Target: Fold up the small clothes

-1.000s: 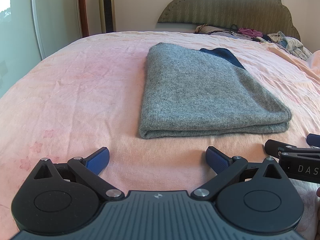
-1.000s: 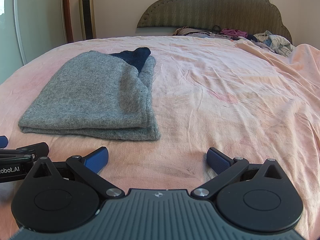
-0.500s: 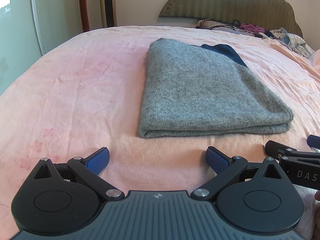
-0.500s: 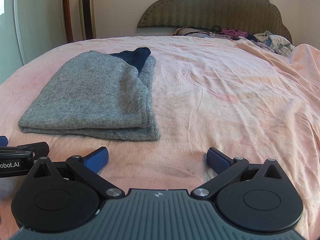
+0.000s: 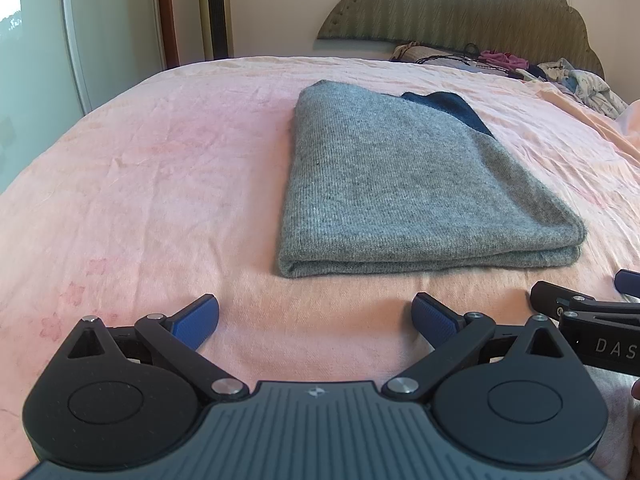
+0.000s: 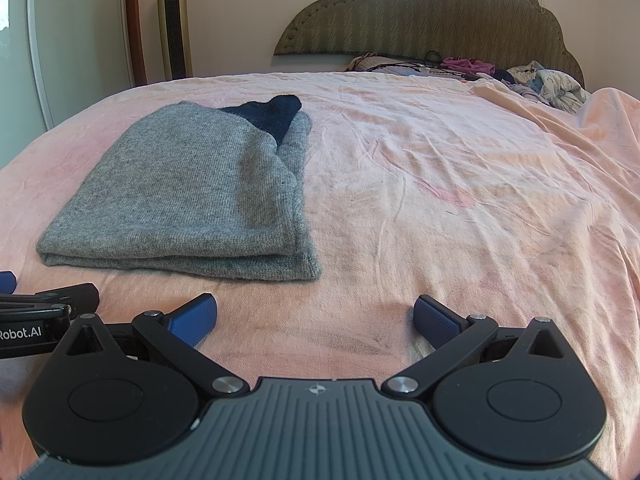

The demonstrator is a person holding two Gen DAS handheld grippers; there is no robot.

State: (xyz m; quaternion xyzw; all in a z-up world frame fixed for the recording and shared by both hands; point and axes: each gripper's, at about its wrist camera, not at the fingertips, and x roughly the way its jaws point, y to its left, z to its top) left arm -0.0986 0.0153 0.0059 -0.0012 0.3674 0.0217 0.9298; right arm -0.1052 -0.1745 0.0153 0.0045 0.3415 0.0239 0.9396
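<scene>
I have the grey sweater lying folded flat on the pink bedsheet, its doubled edge facing my two cameras and a dark blue part poking out at the far end. From the left wrist camera it sits ahead and a little to the right; from the right wrist camera it sits ahead and to the left.

My left tongs are spread wide, blue pads apart, gripping nothing, low over the sheet just short of the sweater's near edge. My right tongs are likewise spread and empty, over bare sheet to the right of the sweater. Each tool shows at the edge of the other's view (the two sit side by side, close together).

At the far end of the bed, against the padded headboard, lies a heap of loose clothes. A tall tower fan stands by the wall on the left.
</scene>
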